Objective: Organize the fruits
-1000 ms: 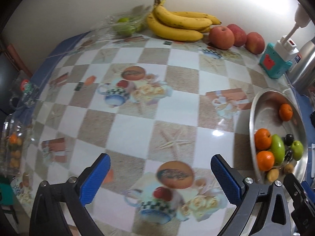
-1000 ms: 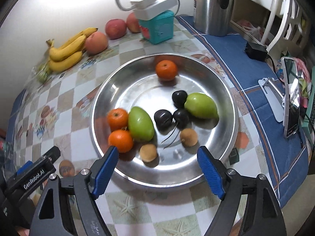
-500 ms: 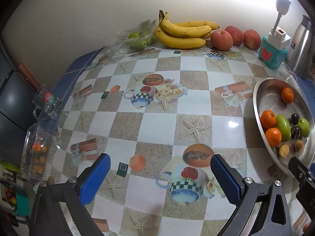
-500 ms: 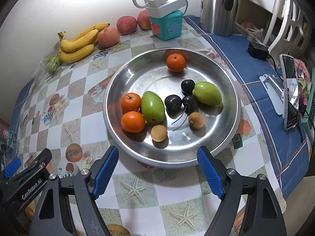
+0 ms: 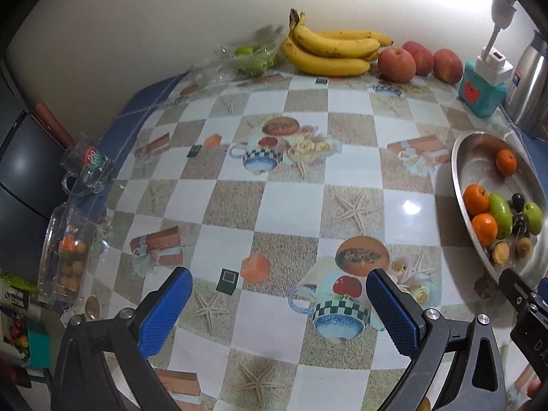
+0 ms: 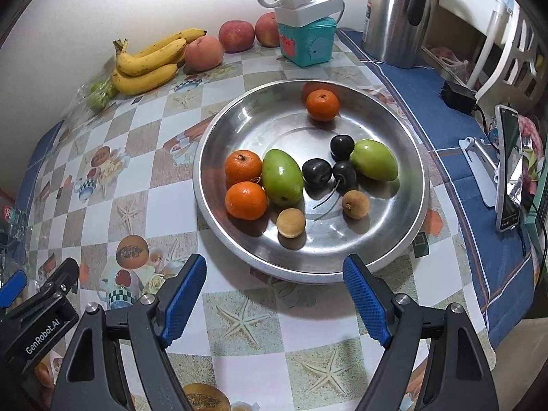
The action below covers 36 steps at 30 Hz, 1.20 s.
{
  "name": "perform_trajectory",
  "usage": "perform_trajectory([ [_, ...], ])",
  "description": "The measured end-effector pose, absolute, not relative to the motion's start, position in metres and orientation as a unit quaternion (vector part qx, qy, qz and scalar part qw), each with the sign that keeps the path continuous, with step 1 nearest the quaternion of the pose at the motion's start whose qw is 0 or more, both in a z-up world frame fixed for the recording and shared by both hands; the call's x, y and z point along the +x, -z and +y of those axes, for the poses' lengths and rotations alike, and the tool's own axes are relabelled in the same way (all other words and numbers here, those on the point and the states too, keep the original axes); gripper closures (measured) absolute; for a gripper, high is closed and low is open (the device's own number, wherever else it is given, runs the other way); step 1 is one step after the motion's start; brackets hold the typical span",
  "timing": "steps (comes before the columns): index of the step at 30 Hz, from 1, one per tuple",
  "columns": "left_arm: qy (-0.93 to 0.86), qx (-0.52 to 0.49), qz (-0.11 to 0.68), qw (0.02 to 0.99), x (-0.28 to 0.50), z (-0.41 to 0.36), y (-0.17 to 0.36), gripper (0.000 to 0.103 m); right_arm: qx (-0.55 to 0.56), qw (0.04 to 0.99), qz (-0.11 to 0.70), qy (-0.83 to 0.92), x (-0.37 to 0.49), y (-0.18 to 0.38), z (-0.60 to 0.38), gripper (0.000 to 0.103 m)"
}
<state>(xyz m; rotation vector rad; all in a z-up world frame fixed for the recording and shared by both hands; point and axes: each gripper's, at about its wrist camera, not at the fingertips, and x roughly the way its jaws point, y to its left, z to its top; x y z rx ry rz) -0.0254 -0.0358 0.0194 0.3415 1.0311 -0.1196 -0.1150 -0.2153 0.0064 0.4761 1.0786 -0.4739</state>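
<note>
Both grippers have drawn back from the table, so more of it shows. Right gripper [image 6: 274, 294] hangs with jaws apart and empty over the near rim of the metal bowl [image 6: 219, 137]. Oranges [image 6: 245, 200], green fruits [image 6: 282, 177], dark cherries [image 6: 316, 170] lie inside. Left gripper [image 5: 279, 303], also apart and empty, hovers over bare tablecloth [image 5: 291, 202]. Bananas [image 5: 328, 51] and apples [image 5: 397, 64] sit by the wall, unobstructed.

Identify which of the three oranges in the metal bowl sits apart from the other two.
The orange near the metal bowl's far rim; the other two oranges sit touching beside a green mango.
</note>
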Motion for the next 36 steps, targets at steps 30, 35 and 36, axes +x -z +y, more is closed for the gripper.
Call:
perform_trajectory([
  [30,0.063,0.157,0.502,0.848,-0.0217,-0.0328,-0.0166,0.0,0.22,0.801,0.511,0.222,-0.1113,-0.0032,-0.2136,0.02],
  [35,0.064,0.157,0.502,0.848,-0.0217,-0.0325,-0.0166,0.0,0.221,0.8,0.512,0.221,-0.111,-0.0029,-0.2132,0.02],
  [36,0.063,0.156,0.502,0.848,-0.0216,-0.0325,-0.0166,0.0,0.221,0.8,0.512,0.222,-0.1109,-0.0029,-0.2128,0.02],
])
